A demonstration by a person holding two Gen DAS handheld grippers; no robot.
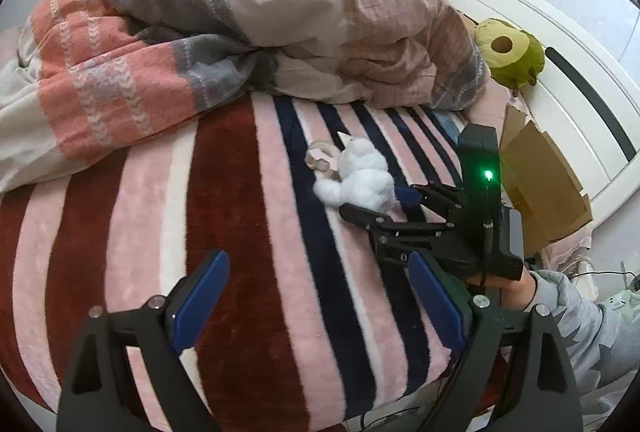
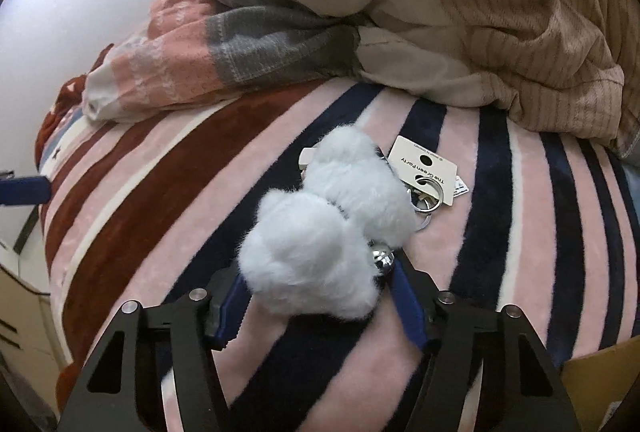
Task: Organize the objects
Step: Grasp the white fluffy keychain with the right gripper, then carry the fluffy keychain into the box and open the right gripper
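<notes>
A fluffy white pom-pom keychain (image 2: 320, 232) with a metal ring, a small silver bell and a white card tag (image 2: 424, 168) lies on the striped blanket (image 2: 160, 192). My right gripper (image 2: 320, 296) has its blue pads on both sides of the near pom-pom, closing around it. In the left wrist view the same keychain (image 1: 360, 172) lies mid-bed with the right gripper (image 1: 384, 208) at it. My left gripper (image 1: 316, 308) is open and empty above the blanket (image 1: 224, 216), short of the keychain.
A bunched pink, grey and white duvet (image 1: 200, 20) fills the back of the bed. A green plush toy (image 1: 512, 52) sits by the white headboard (image 1: 560, 72). A cardboard box (image 1: 544, 176) stands at the bed's right edge.
</notes>
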